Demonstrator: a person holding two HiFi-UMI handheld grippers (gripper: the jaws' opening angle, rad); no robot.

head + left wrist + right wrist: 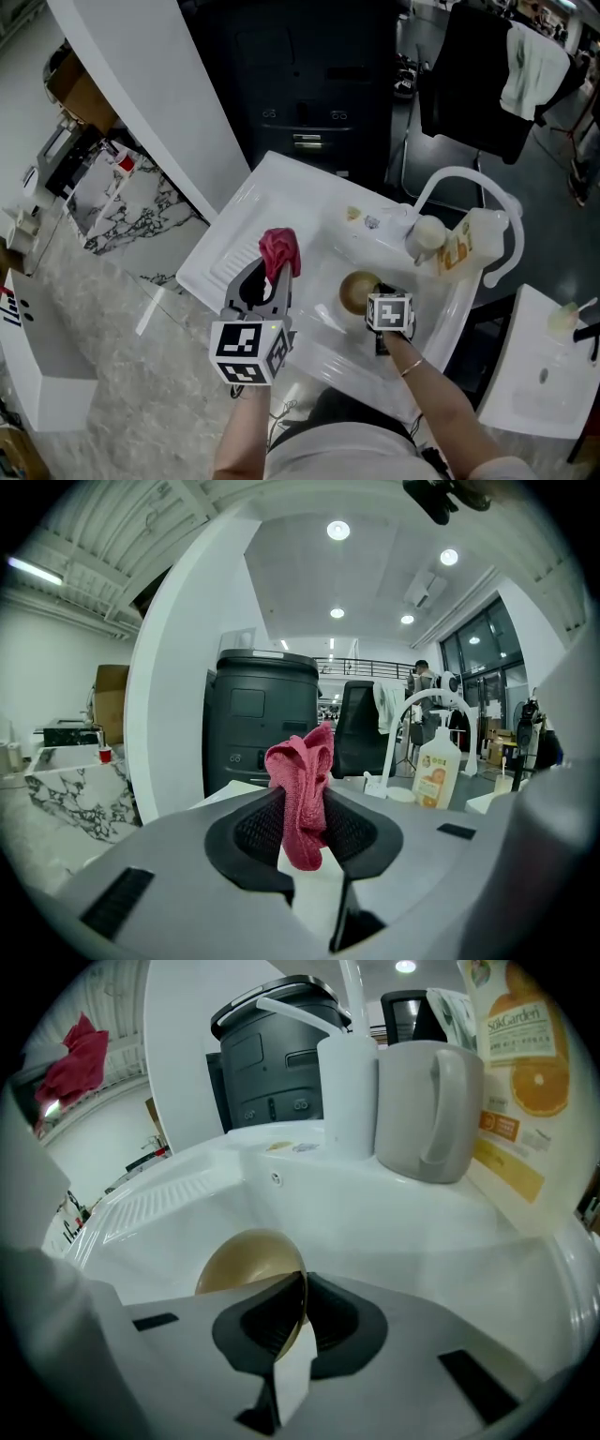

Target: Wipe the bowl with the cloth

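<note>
A tan bowl point(357, 292) hangs tilted inside the white sink basin point(427, 314), gripped by its rim. My right gripper point(380, 302) is shut on that rim; in the right gripper view the bowl point(246, 1262) edge is pinched between the dark pads point(267, 1321). A red cloth point(279, 251) is bunched and sticks up from my left gripper point(267, 278), which is shut on it over the drainboard, left of the bowl. In the left gripper view the cloth point(303, 789) hangs between the pads point(258, 832). Cloth and bowl are apart.
A curved white faucet point(469, 192) arches over the sink's far side. An orange-labelled soap bottle point(462, 242) and a white cup point(427, 234) stand by it. The ribbed drainboard point(230, 258) lies at left. A dark bin point(258, 719) stands behind.
</note>
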